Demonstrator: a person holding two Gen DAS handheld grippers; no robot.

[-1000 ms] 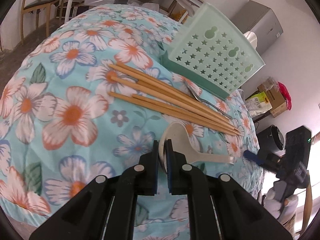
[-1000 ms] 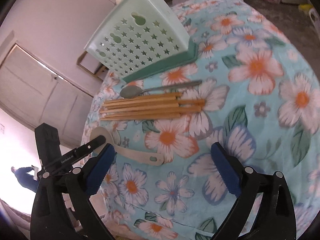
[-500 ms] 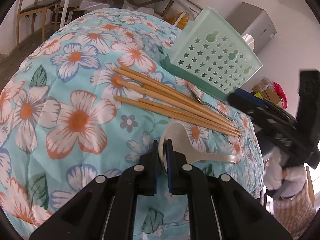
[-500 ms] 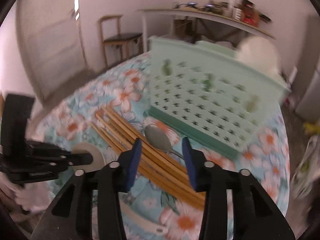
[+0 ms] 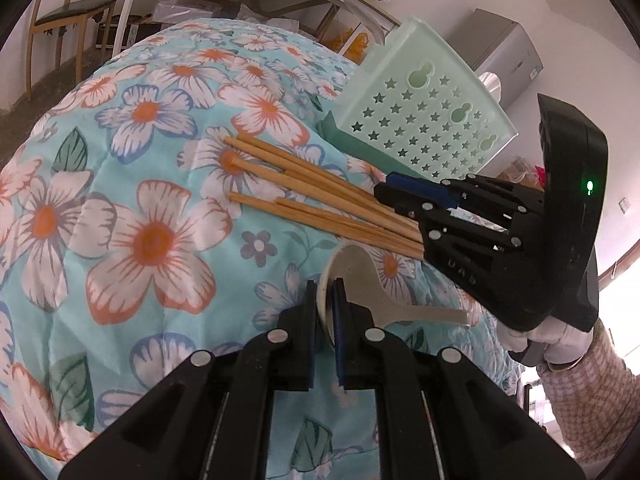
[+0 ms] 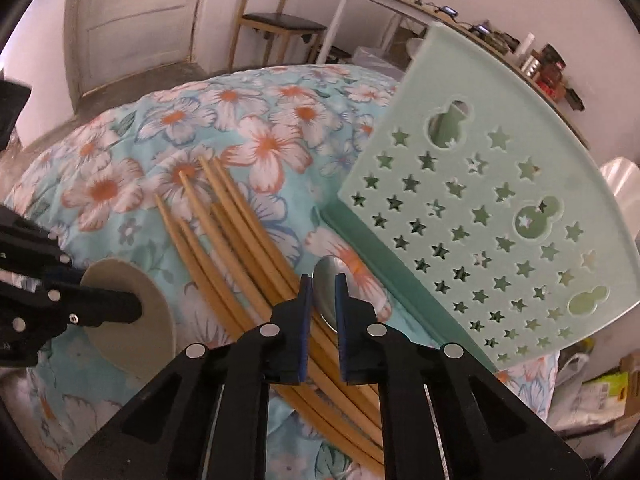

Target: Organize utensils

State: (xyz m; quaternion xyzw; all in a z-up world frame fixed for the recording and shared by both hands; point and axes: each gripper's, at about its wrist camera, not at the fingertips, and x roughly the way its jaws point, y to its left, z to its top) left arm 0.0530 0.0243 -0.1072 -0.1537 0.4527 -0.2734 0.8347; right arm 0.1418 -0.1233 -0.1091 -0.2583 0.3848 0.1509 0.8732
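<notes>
Since the frame one second earlier, the right gripper (image 6: pixel 321 296) has swung in from beside the table and now sits low over the bundle of chopsticks (image 5: pixel 320 204), with its fingers narrowed around the bowl of the metal spoon (image 6: pixel 329 292). A thin gap is visible on each side of the spoon bowl, so whether the pads actually clamp it cannot be told. The left gripper (image 5: pixel 323 312) has not shifted: its fingers are closed on the rim of the round bowl of the beige ladle (image 5: pixel 360 280), whose handle runs toward the right edge of the table, flat on the floral tablecloth (image 5: pixel 152 236). The chopsticks lie side by side on the cloth between the ladle and the green basket (image 5: pixel 424 120). The metal spoon lies between the chopsticks and the basket's base, just beside both. The basket, perforated with star-shaped holes, stands tilted near the far right corner of the table. In the left wrist view, the right gripper (image 5: pixel 404 196) covers the near ends of the chopsticks.
</notes>
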